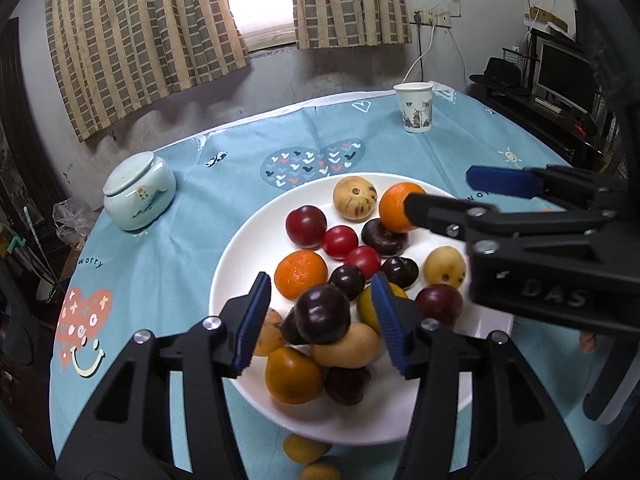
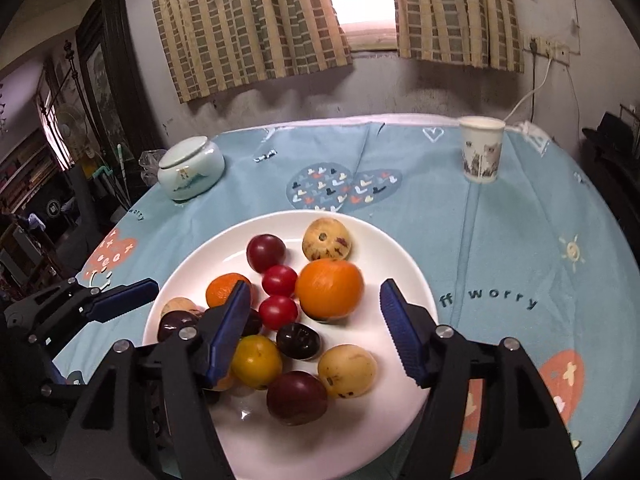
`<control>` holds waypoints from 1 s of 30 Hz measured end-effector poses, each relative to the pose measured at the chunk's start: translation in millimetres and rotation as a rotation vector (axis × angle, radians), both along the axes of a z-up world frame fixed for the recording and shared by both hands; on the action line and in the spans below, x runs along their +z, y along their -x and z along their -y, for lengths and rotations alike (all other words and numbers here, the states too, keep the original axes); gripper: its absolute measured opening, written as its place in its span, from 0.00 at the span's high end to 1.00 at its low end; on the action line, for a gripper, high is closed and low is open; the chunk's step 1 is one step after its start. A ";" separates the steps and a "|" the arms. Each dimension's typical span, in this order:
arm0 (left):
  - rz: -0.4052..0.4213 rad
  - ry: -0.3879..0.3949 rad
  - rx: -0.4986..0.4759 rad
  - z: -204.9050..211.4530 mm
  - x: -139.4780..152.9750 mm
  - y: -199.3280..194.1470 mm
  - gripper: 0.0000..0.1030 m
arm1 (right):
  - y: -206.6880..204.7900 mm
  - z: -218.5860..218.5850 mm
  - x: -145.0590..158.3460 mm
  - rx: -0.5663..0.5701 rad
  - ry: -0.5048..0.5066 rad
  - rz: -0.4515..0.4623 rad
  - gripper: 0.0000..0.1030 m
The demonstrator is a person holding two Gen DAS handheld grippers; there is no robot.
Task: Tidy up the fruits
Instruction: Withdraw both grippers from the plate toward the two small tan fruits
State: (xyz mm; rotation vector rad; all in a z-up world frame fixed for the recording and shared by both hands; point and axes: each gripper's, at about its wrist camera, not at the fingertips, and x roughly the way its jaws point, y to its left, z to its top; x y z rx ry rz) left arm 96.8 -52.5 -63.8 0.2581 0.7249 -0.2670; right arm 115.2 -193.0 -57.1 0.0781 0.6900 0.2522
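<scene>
A white plate (image 1: pixel 240 264) on the blue tablecloth holds several fruits: oranges, dark plums, red tomatoes and yellow-brown fruits. My left gripper (image 1: pixel 320 320) is open over the near side of the plate, its blue pads either side of a dark plum (image 1: pixel 323 314) that rests on the pile. My right gripper (image 2: pixel 316 328) is open above the plate (image 2: pixel 400 264), with an orange (image 2: pixel 330 289) just beyond its fingers. It enters the left wrist view from the right (image 1: pixel 440 192), and that orange (image 1: pixel 394 208) shows there too. The left gripper's blue finger (image 2: pixel 124 300) shows at the plate's left edge.
A pale lidded jar (image 1: pixel 140 190) stands at the table's left, a paper cup (image 1: pixel 414 107) at the far right. Two small yellow fruits (image 1: pixel 304 448) lie on the cloth just off the plate's near rim. A wall, curtains and window are behind the table.
</scene>
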 end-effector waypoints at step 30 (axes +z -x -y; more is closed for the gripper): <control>-0.163 0.321 0.243 -168.7 -41.6 51.2 0.23 | 118.6 -138.9 -70.5 0.282 0.217 -0.130 0.43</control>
